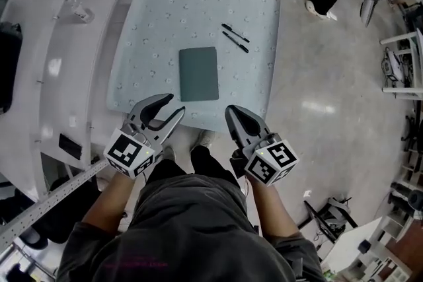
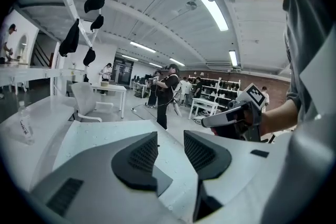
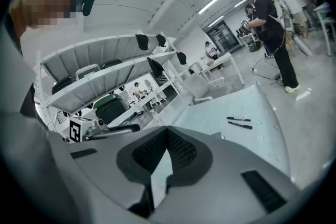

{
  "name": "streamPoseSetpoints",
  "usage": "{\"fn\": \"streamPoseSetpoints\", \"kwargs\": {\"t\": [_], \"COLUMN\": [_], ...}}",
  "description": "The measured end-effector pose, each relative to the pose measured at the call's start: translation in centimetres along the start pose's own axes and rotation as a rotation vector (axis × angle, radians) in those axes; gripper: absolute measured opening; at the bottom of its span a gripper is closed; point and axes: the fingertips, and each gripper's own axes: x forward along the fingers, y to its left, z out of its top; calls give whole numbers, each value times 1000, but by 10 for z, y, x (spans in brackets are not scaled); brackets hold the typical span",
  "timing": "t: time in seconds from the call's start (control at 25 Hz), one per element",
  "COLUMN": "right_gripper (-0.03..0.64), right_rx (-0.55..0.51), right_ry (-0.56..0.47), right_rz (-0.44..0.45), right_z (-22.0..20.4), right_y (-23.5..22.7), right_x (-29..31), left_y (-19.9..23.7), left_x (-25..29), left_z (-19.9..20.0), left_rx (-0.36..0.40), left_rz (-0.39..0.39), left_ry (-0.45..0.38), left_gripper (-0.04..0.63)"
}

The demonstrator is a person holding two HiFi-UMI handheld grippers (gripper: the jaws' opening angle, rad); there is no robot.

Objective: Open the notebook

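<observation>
Dark green and shut flat, the notebook (image 1: 198, 74) lies near the middle of the cloth-covered bench (image 1: 145, 23), its long sides running away from me. I judge it sits there so that either side can be reached. Bare cloth rings it on all sides, so a cover has room to swing over. Two black pens (image 1: 234, 37) lie beyond it to the right, apart from it. They would only matter if the cover folds out that way. I cannot tell which long side is the spine. Both tools hang just off the bench's near edge, short of the notebook. The left tongs (image 1: 173, 104) are released and the right tongs (image 1: 232, 114) are clenched. White curved shelving (image 1: 53, 43) hems in the left side, while the floor to the right is free.

From the left gripper view, the left tongs (image 2: 170, 152) stand parted, with only pale cloth showing in the gap. They look readied, I think, to slip over a cover's edge. The right tongs (image 2: 231, 117) hover off to the side at about the same height. A clear bottle (image 2: 24, 124) stands on the shelving, well away.

From the right gripper view, the right tongs (image 3: 167, 132) meet at their tips and grip nothing. Pressed together like that, they could serve to pin the book down. The pens (image 3: 239, 122) lie ahead on the cloth, and most of the notebook is hidden behind the tongs.
</observation>
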Motion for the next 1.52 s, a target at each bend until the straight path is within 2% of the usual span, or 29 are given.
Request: {"fn": "streamPoseSetpoints", "kwargs": {"t": [0.2,0.56,0.84,1.12,1.52], "right_gripper": [3,3,3,3,3], "right_rx": [8,58,83,126,182], "right_ry": [34,80,102,132,156], "right_rz": [23,14,-39,-58,-77], "right_z": [1,-19,-40,-74,-115], "right_y": [-34,-79,-107,-122,-133], "right_x": [7,16,14,17,21], "left_y": [-2,0,8,20,37], "left_x": [29,76,99,114,131], "left_z": [-16,-61,-113,-167,-229], "left_rx": [34,83,157,174,389], "left_rz": [37,27,13,15,37], "left_ry": [47,132,210,262,370], "left_gripper": [155,155,155,155,155]}}
